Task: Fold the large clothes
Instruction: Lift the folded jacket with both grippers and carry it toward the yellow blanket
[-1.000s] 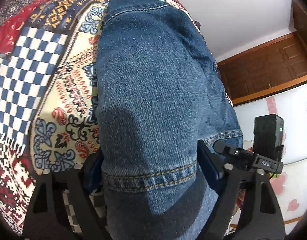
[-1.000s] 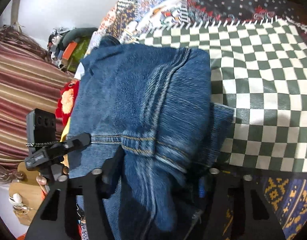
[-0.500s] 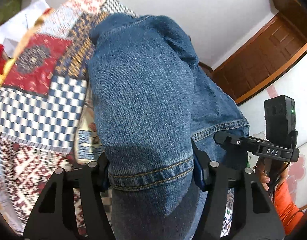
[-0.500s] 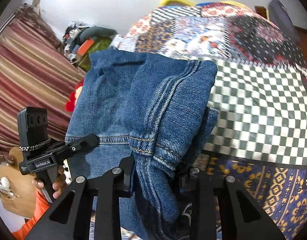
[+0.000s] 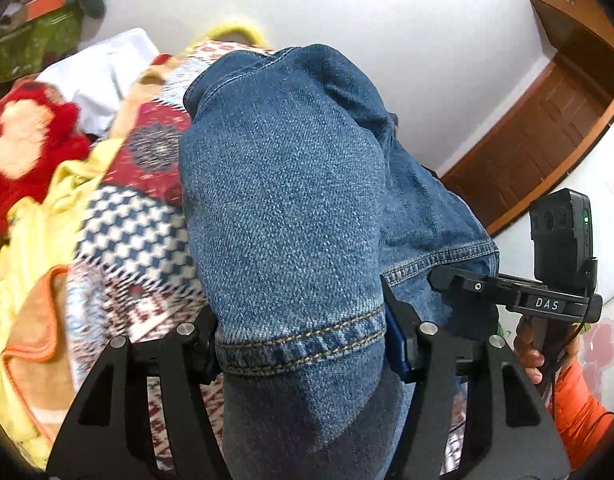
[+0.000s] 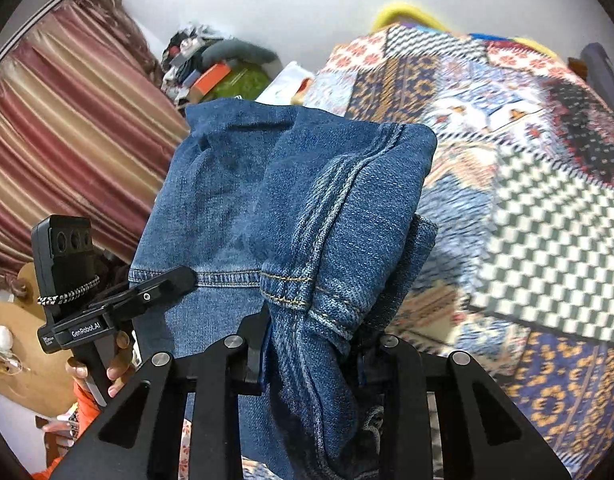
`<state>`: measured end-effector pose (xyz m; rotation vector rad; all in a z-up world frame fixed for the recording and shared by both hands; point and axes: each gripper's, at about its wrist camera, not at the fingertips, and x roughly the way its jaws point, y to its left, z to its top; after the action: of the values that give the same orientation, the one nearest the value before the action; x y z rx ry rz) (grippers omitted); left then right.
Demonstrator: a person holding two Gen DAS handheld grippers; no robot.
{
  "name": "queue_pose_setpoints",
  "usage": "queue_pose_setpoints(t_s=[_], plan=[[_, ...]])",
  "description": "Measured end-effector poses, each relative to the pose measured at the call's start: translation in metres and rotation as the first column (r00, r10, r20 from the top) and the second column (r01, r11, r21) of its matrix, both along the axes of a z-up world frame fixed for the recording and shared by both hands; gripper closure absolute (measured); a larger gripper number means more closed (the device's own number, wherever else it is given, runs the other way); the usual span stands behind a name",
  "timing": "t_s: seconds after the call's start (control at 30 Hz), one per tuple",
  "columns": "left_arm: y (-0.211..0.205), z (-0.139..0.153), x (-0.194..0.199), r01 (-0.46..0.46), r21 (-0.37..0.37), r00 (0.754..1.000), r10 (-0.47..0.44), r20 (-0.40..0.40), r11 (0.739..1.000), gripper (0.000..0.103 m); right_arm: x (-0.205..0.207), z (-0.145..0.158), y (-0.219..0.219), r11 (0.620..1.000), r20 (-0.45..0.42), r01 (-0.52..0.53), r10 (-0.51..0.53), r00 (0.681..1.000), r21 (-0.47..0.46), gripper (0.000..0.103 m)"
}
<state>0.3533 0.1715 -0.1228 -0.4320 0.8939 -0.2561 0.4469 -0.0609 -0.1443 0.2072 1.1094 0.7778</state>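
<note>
A pair of blue jeans (image 5: 291, 208) hangs folded and lifted above the patchwork bedspread (image 5: 139, 240). My left gripper (image 5: 303, 344) is shut on the hem of one leg. My right gripper (image 6: 311, 340) is shut on the bunched hem of the jeans (image 6: 291, 200) beside it. Each gripper shows in the other's view: the right gripper (image 5: 519, 300) at the right of the left wrist view, the left gripper (image 6: 119, 304) at the left of the right wrist view. The denim hides the pads of both.
The patchwork bedspread (image 6: 547, 208) covers the bed below. A red plush toy (image 5: 31, 144), a yellow blanket (image 5: 31, 236) and a white pillow (image 5: 103, 76) lie at the bed's left. A striped curtain (image 6: 63, 140) and a wooden door (image 5: 547, 132) stand behind.
Both grippers have lifted the jeans up and tilted back from the bed. More wall, curtain and plush toy come into view. Both grips stay shut on the hems.
</note>
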Motion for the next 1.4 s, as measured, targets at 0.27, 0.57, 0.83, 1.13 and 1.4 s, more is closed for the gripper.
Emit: queue_pose_setpoints(t_s=[0.27, 0.57, 0.83, 1.13, 1.4], plan=[[0.048, -0.051, -0.010, -0.079, -0.036, 0.993, 0.075, -0.089, 0.996, 0.041, -0.006, -0.039, 0.060, 0.996, -0.063, -0.065, 0.061, 0.996, -0.063, 0.077], [0.084, -0.124, -0.002, -0.128, -0.074, 0.973, 0.111, -0.201, 0.989, 0.039, 0.006, -0.093, 0.100, 0.981, -0.112, -0.130, 0.114, 0.987, -0.147, 0.079], [0.093, -0.145, -0.017, -0.145, -0.087, 0.969, 0.124, -0.212, 0.986, 0.029, 0.018, -0.127, 0.084, 0.983, -0.198, -0.138, 0.112, 0.974, -0.123, 0.074], [0.070, -0.096, -0.041, -0.164, 0.196, 0.975, 0.189, -0.118, 0.967, 0.029, -0.015, -0.085, 0.073, 0.940, 0.025, -0.151, 0.166, 0.986, -0.305, 0.070], [0.071, -0.039, -0.051, -0.213, 0.248, 0.977, 0.205, 0.057, 0.945, 0.026, -0.053, -0.032, 0.095, 0.929, 0.275, -0.184, 0.278, 0.920, -0.322, 0.070]])
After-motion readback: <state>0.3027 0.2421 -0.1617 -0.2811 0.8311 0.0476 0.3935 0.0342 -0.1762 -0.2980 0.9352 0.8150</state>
